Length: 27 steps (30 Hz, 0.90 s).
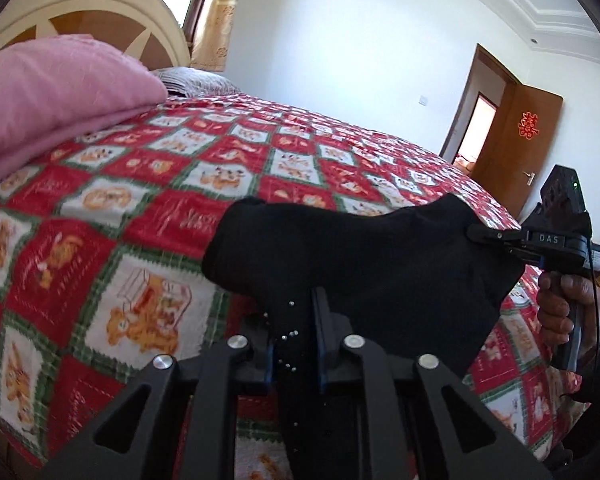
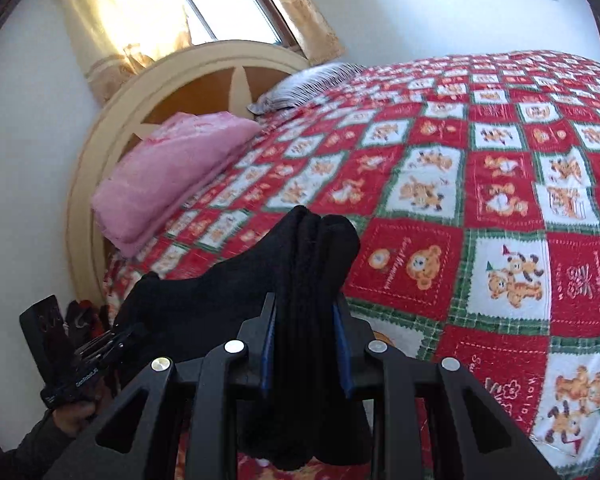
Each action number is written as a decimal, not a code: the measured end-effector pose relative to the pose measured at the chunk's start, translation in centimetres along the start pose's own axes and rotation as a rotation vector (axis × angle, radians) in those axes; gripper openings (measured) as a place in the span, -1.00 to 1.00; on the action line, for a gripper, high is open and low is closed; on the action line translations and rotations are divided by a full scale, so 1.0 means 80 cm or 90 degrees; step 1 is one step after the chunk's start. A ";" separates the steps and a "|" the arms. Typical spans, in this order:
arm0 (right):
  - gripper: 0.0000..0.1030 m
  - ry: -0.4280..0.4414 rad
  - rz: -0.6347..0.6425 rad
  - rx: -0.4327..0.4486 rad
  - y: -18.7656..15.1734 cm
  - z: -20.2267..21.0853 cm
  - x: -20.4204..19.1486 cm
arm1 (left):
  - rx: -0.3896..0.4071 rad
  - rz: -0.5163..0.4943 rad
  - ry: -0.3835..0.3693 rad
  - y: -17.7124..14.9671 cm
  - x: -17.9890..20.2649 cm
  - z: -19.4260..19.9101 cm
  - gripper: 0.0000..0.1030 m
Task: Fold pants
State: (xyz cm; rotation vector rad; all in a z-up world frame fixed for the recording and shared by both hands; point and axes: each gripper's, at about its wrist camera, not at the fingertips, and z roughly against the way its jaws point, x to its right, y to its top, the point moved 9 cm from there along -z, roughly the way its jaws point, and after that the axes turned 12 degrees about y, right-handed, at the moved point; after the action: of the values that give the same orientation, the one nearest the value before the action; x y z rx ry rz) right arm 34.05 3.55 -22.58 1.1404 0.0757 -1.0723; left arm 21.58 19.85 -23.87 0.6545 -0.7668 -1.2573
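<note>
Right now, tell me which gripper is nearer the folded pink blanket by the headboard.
Left. The left gripper, shut on the black pants, sits on the side of the folded pink blanket; the right gripper, also clamping them, is farther along the bed.

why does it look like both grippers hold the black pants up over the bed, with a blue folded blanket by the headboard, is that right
Nearly right, but the blanket is pink, not blue; the right wrist view shows it folded by the headboard. The rest holds: the left gripper and right gripper are both shut on the black pants above the bed.
</note>
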 end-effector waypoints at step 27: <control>0.06 -0.115 -0.053 -0.020 -0.024 0.013 0.052 | -0.011 -0.064 0.125 -0.002 0.004 0.009 0.55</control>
State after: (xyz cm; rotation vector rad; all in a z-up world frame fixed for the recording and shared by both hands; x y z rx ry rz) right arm 34.42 0.04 -25.72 1.0157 -0.0016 -1.2402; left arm 20.93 19.50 -23.55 0.7977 -0.5652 -1.2677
